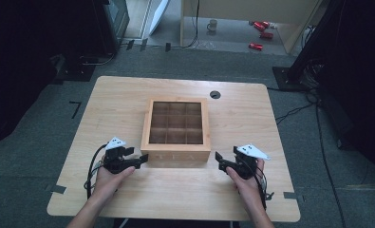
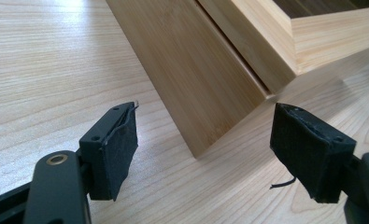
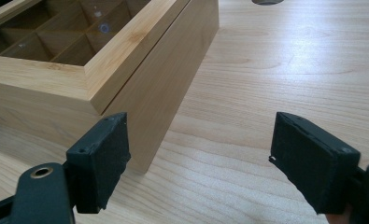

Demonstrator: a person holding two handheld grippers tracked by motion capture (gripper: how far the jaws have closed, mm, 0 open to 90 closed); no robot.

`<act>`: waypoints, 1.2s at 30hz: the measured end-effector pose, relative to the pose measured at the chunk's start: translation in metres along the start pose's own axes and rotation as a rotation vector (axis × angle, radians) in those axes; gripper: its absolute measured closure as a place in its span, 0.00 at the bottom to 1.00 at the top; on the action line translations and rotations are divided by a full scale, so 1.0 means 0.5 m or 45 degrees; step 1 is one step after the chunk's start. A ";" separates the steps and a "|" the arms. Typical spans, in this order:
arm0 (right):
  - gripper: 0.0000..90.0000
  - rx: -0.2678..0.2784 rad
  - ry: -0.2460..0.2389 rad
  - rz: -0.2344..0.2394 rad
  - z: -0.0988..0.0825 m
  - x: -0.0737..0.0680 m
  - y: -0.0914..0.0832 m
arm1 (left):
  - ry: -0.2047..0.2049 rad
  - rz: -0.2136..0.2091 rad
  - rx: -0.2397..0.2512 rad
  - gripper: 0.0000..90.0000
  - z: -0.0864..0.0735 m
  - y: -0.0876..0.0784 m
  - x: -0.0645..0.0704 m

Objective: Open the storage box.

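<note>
- Left gripper (image 1: 138, 160): held in the person's left hand (image 1: 110, 178) at the near-left corner of the wooden box (image 1: 176, 129). Jaws stand wide, nothing between the pads. In the left gripper view the box corner (image 2: 198, 149) sits just ahead of the gap, apart from both pads. Risk: if the jaws close from here they meet the sharp corner edge rather than a flat face, and the pads are likely to skid off.
- Right gripper (image 1: 219, 160): held in the right hand (image 1: 248, 186) at the near-right corner of the box. Jaws wide, empty. In the right gripper view one pad (image 3: 102, 161) lies close in front of the box corner; whether it touches cannot be told. Risk: a nudge from that pad could push the box sideways across the table (image 1: 128, 95).
- Wooden box: a lidded tea-type case with a windowed top over nine compartments, standing mid-table, slightly nearer the person. The lid seam (image 3: 140, 58) runs along the side, lid apparently shut. Risk: a one-sided lift at the seam may tilt the whole box instead of opening it; uneven effort from the two grippers may twist it.
- Table: smooth pale wood, offering little hold to the box base. Risk: sliding towards the far edge under a forward push.
- Cable hole (image 1: 215, 94): beyond the box, well apart; small hazard.
- Floor beyond (image 1: 232, 40): a mug and red cans, far off, no bearing on the work.
</note>
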State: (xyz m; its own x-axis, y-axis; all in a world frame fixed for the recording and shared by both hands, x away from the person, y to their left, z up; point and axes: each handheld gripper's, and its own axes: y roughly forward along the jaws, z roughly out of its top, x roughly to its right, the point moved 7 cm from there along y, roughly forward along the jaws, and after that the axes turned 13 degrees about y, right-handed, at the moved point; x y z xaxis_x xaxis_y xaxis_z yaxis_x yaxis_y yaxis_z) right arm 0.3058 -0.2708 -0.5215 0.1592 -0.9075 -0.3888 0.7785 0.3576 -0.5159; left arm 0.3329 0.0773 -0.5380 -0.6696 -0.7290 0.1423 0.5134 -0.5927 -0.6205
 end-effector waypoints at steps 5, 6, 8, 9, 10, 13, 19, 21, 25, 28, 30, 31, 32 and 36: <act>0.21 -0.002 0.003 -0.004 -0.001 0.001 0.001 | -0.044 -0.005 0.047 0.26 0.010 -0.013 -0.010; 0.21 0.000 0.002 -0.003 0.000 0.001 0.000 | -0.064 0.000 0.057 0.26 0.013 -0.017 -0.015; 0.22 0.001 0.002 -0.003 0.000 0.000 0.000 | -0.109 0.013 0.066 0.28 0.016 -0.021 -0.026; 0.22 0.001 0.002 -0.003 0.000 0.000 0.000 | -0.109 0.013 0.066 0.28 0.016 -0.021 -0.026; 0.22 0.000 0.002 -0.001 0.000 -0.001 0.000 | -0.123 0.016 0.067 0.29 0.017 -0.021 -0.032; 0.22 0.000 0.003 0.002 0.000 -0.004 0.000 | -0.126 0.003 0.068 0.29 0.020 -0.017 -0.033; 0.23 0.004 -0.018 0.037 0.002 -0.016 0.000 | -0.079 0.003 0.060 0.31 0.027 -0.011 -0.022; 0.24 0.004 -0.024 0.046 0.003 -0.020 0.000 | -0.074 0.006 0.060 0.31 0.028 -0.011 -0.022; 0.24 0.005 -0.051 0.071 0.004 -0.034 0.000 | -0.083 0.026 0.071 0.36 0.031 -0.013 -0.025; 0.24 0.005 -0.064 0.077 0.005 -0.039 0.000 | -0.074 0.033 0.071 0.38 0.033 -0.013 -0.027; 0.24 0.008 -0.072 0.081 0.007 -0.041 -0.001 | -0.068 0.034 0.070 0.38 0.033 -0.013 -0.027; 0.24 0.008 -0.072 0.081 0.007 -0.041 -0.001 | -0.060 0.035 0.068 0.38 0.035 -0.013 -0.026; 0.24 0.010 -0.076 0.082 0.008 -0.042 -0.001 | -0.055 0.036 0.069 0.38 0.036 -0.012 -0.025; 0.24 0.006 -0.080 0.086 0.010 -0.044 0.000 | -0.027 0.035 0.070 0.40 0.041 -0.010 -0.020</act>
State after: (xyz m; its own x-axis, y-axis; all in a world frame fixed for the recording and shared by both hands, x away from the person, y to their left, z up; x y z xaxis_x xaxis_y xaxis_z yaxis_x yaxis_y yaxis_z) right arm 0.3052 -0.2517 -0.5092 0.2488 -0.8934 -0.3740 0.7676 0.4174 -0.4863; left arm 0.3480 0.0804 -0.5206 -0.6437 -0.7520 0.1424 0.5604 -0.5898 -0.5815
